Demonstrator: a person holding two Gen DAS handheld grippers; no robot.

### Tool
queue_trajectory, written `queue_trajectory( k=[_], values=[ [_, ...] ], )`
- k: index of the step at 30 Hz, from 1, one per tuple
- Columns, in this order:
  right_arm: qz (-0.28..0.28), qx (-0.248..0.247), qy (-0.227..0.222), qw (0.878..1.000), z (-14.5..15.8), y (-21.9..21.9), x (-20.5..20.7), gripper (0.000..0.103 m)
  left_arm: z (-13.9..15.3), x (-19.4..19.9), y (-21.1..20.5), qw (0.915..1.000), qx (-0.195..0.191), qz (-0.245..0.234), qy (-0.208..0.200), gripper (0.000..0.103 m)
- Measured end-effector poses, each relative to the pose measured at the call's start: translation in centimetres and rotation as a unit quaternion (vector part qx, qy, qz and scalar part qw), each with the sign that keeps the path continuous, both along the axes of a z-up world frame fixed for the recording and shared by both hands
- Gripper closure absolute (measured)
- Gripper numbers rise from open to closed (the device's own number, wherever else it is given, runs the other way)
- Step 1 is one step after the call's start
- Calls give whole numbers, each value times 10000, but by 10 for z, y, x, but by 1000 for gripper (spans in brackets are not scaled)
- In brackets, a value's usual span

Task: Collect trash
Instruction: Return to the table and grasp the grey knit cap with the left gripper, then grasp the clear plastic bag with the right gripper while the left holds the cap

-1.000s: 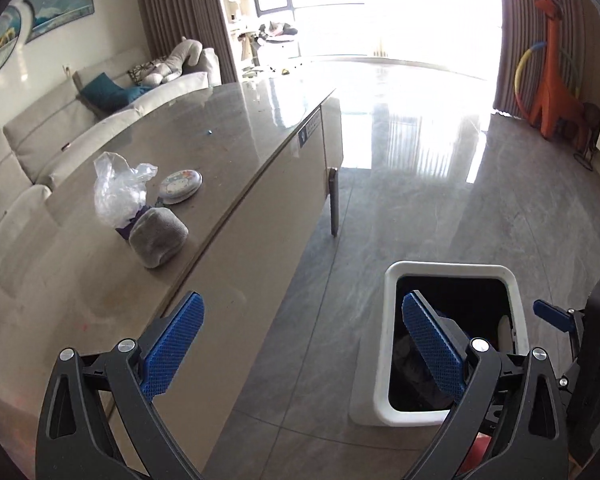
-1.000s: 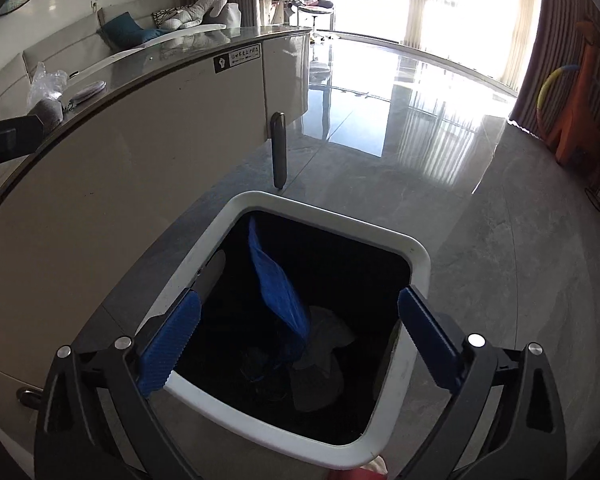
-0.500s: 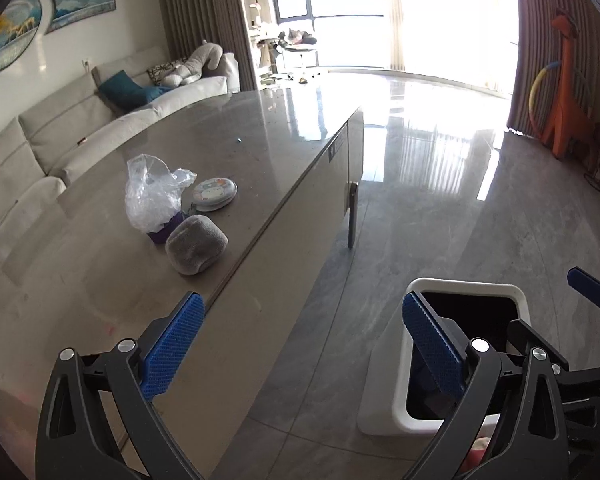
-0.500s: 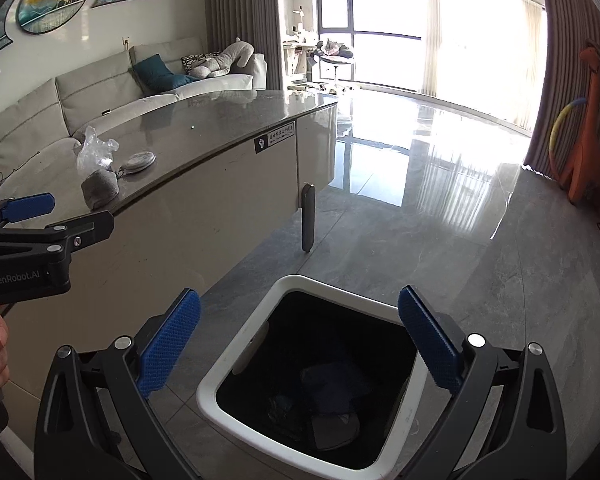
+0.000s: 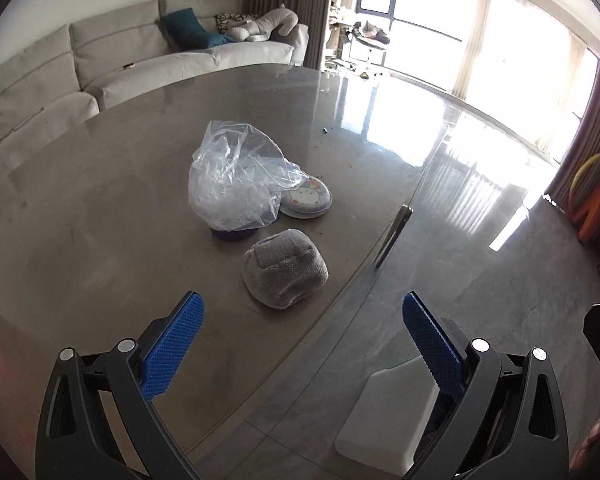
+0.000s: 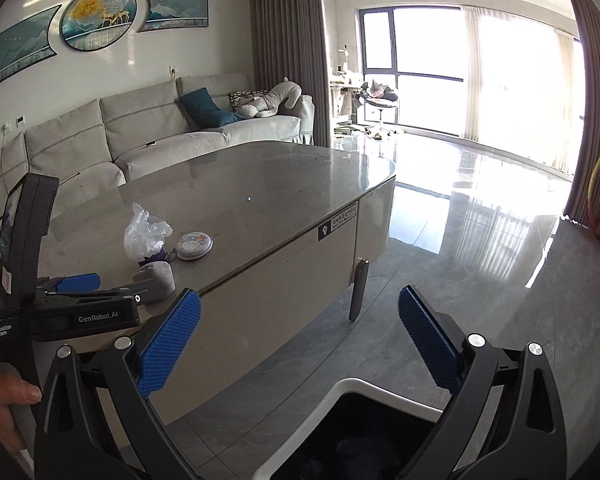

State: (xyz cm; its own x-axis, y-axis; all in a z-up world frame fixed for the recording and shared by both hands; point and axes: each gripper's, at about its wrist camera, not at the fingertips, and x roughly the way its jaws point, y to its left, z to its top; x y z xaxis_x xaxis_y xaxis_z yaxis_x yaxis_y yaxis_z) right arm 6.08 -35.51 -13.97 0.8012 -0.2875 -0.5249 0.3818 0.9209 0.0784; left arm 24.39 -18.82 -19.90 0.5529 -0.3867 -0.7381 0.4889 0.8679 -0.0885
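The left gripper [image 5: 300,344] hangs over the near edge of the glossy grey-brown stone table [image 5: 100,208], jaws spread wide with nothing between them. Closest target is the lumpy grey knitted bundle [image 5: 285,272], sitting just ahead of the blue pads. Behind it is a crumpled clear plastic bag [image 5: 236,184] draped over something purple, touching a small round cartoon-printed tin [image 5: 307,199].

Best bet for this step, probably: come down straight so the pads straddle the bundle's widest part, then close firmly. It looks soft, so it should squash rather than slip. The bag looks trickier and would likely need pinching at a bunched fold.

The right gripper [image 6: 296,340] is also fully open and empty, hovering over the white-rimmed trash bin [image 6: 364,386] on the floor beside the table.

Room-wise: polished grey tile floor [image 6: 480,280] with heavy window glare and a light grey sectional sofa [image 6: 140,128] behind the table.
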Motion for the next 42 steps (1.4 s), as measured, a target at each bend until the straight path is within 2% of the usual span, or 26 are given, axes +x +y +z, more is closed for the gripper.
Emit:
queue_trajectory(
  k=[3,6,9,12,14,15,16,17,18,20,23,27,30,32,37,42],
  values=[
    [154,-23,-122,9998,6,1,20,5,-11,12,-1,9997,-28,198,162,5],
    [276,4,-181,9995,3,6,34,5,-18,23,-7,9994,55,315,154,5],
    [366,2,-145,9992,-4,12,47,5,-26,34,-12,9987,131,472,168,5],
    [432,-58,-43,9990,-12,17,55,5,-39,47,-16,9973,168,604,377,5],
    [453,-188,32,9988,-14,20,54,5,-40,49,-22,9967,380,704,129,6],
    [474,-263,65,9985,-15,21,55,5,-42,50,-23,9964,416,732,100,9],
    [502,-340,91,9981,-16,22,54,5,-42,48,-23,9962,420,762,-9,18],
    [515,-419,115,9977,-17,24,54,5,-39,46,-24,9962,445,738,-113,42],
    [528,-483,134,9973,-18,24,53,5,-37,42,-27,9960,492,721,-171,61],
    [541,-524,167,9970,-19,24,52,5,-33,39,-22,9980,201,598,5,69],
    [530,-460,190,9974,-22,20,52,5,-28,31,-9,9984,45,545,107,70],
    [633,-288,159,9975,-22,25,63,5,-4,22,9,9975,163,609,-316,70],
    [826,-7,71,9966,-21,32,80,5,16,16,26,9937,344,729,-783,70],
    [945,120,-36,9954,-17,39,94,5,26,17,40,9918,349,815,-917,70],
    [1220,256,-111,9921,-11,59,137,5,34,28,75,9890,379,1078,-937,70],
    [1443,225,10,9893,-14,80,177,5,36,41,106,9873,426,1253,-884,70]
  ],
)
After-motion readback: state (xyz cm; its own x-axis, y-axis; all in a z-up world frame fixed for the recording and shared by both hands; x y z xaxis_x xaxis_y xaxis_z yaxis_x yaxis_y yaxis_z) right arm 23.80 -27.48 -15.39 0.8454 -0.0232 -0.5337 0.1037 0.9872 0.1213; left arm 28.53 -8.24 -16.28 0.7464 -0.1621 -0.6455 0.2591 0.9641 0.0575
